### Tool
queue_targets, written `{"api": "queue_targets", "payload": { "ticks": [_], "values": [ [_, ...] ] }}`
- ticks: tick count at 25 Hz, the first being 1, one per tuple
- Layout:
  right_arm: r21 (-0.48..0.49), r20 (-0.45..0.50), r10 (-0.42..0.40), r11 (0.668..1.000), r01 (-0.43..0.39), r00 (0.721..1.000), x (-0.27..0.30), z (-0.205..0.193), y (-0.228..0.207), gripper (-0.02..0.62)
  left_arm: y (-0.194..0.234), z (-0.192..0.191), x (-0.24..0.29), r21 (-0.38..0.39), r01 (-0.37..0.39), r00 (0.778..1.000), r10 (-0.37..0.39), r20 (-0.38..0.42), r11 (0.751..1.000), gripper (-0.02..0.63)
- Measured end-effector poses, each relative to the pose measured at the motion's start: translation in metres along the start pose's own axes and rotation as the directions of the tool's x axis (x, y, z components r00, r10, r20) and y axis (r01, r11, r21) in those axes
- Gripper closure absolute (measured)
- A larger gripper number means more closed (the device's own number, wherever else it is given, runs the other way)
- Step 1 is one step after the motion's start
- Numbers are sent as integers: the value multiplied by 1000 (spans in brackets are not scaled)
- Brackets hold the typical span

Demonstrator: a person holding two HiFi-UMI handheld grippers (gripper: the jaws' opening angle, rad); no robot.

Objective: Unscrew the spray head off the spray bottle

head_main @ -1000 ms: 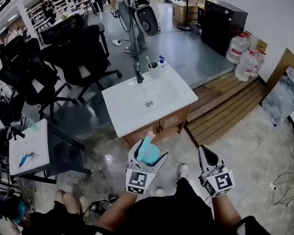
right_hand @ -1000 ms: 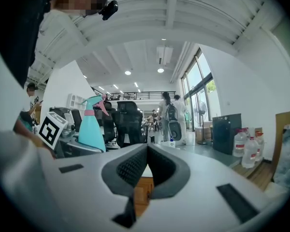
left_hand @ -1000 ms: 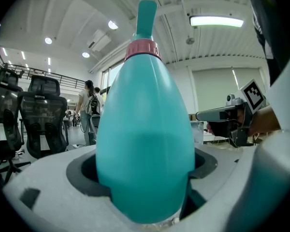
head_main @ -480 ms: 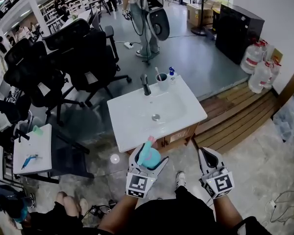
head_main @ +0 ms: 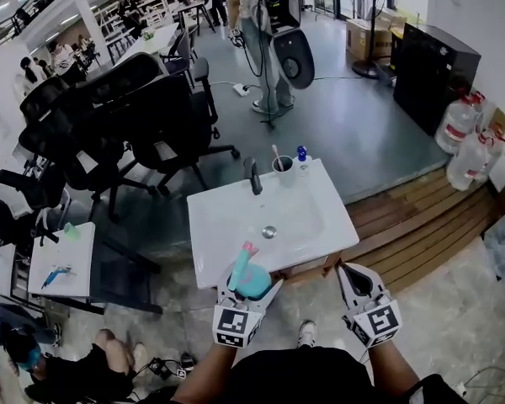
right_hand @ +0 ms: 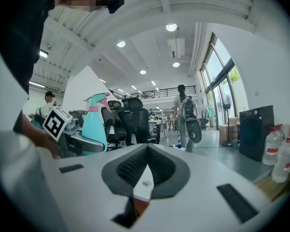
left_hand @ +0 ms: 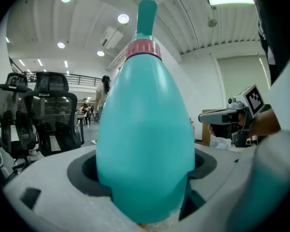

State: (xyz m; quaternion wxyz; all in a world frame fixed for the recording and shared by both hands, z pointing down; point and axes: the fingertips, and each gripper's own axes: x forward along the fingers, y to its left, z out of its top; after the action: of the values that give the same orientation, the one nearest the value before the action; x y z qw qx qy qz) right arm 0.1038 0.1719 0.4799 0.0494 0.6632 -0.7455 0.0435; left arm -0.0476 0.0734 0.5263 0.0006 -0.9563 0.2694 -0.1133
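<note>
A teal spray bottle (head_main: 251,286) with a pink collar and a teal-and-pink spray head (head_main: 247,251) stands upright between the jaws of my left gripper (head_main: 256,276), which is shut on its body. In the left gripper view the bottle (left_hand: 145,129) fills the middle and its pink collar (left_hand: 143,50) is at the top. My right gripper (head_main: 347,269) hangs to the right of the bottle, apart from it. It is shut and holds nothing (right_hand: 146,170). From the right gripper view the bottle (right_hand: 94,124) shows at the left.
A white washbasin (head_main: 311,225) on a wooden cabinet stands just ahead, with a dark tap (head_main: 252,177), a cup (head_main: 280,165) and a small blue bottle (head_main: 302,154) at its back. Black office chairs (head_main: 143,116) crowd the left. Water jugs (head_main: 463,154) stand at the right.
Both grippers have moved towards the washbasin, which now lies right in front of them. The bottle stays held in the left gripper, and the right stays shut.
</note>
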Motion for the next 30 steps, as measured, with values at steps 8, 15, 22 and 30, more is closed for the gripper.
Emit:
{"api": "queue_targets", "payload": {
  "ticks": [8,15,22,30],
  "values": [
    [15,26,156,988,-156,987,48,-7,-24,591,24,0,28,-24,-112,993,111,-37,993,155],
    [12,-11,271,962,-271,962,96,-3,-9,591,63,-12,38,-53,-174,983,170,-71,983,155],
    [19,13,298,954,-299,954,169,13,2,591,130,-20,54,-75,-211,976,205,-71,975,155],
    [-15,14,302,953,-302,953,248,27,20,591,204,-15,74,-89,-207,978,203,-52,974,155]
  ]
}}
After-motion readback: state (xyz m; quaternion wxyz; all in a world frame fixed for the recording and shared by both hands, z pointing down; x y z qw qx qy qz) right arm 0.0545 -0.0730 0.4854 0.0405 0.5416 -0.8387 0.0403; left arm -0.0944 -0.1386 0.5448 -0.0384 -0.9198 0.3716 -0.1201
